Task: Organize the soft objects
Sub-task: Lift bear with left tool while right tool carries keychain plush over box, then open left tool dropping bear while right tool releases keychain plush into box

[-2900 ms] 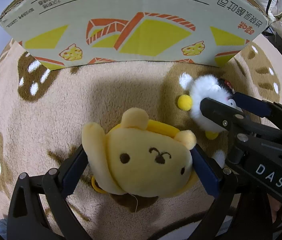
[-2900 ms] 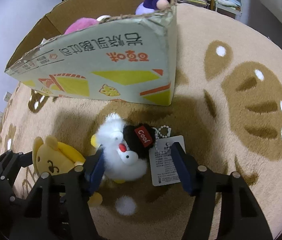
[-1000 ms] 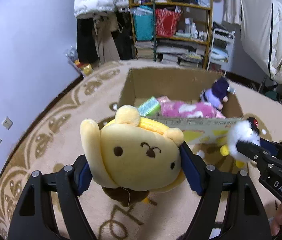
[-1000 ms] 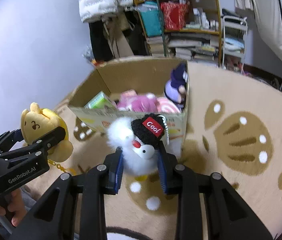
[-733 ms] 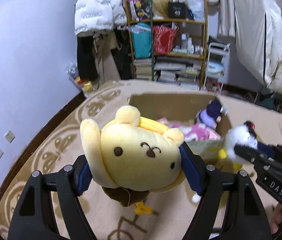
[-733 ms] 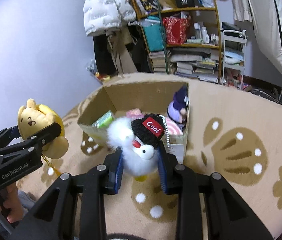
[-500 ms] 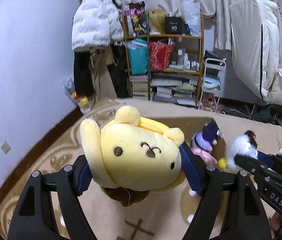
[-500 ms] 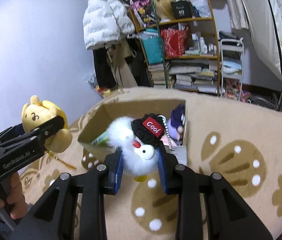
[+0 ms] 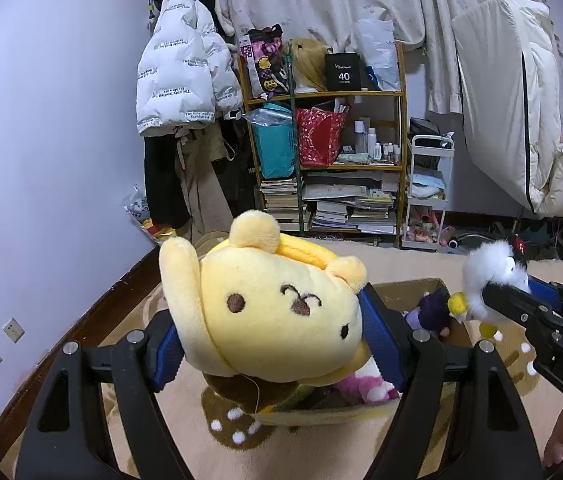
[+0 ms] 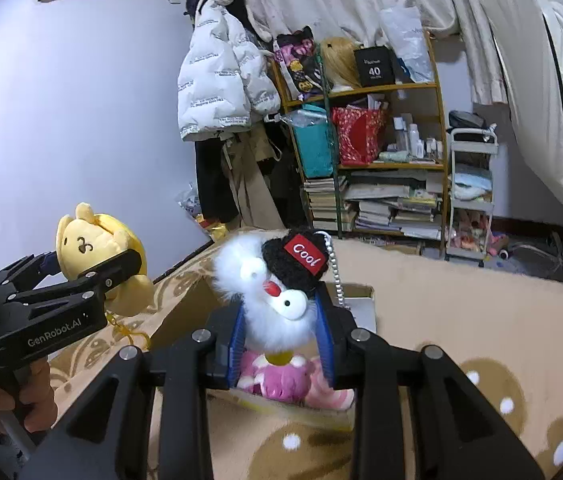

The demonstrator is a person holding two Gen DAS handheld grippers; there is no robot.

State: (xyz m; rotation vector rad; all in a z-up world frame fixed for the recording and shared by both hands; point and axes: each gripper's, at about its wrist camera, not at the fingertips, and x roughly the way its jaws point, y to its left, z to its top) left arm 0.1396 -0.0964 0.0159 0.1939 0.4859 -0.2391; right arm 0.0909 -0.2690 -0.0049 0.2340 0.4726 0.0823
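My left gripper [image 9: 269,336] is shut on a yellow plush dog [image 9: 265,304], held in the air above the near wall of an open cardboard box [image 9: 421,283]. My right gripper [image 10: 281,334] is shut on a fluffy white plush bird [image 10: 277,300] with a black "Cool" cap, also aloft over the box [image 10: 185,312]. In the right wrist view the yellow plush dog [image 10: 97,248] and the left gripper [image 10: 81,268] show at the left, with a hand on the handle. In the left wrist view the white plush bird [image 9: 489,276] shows at the right.
Inside the box lie a pink plush [image 10: 281,380] and a purple plush [image 9: 431,312]. The box stands on a beige rug with brown patterns [image 10: 481,340]. A cluttered shelf [image 9: 345,160], a white rolling cart [image 9: 427,196], a hanging white jacket [image 9: 185,80] and a folded mattress [image 9: 521,120] line the far wall.
Both grippers have risen with their plush toys and tilted up, so the box has sunk low in view and the far wall and shelf fill the upper frames.
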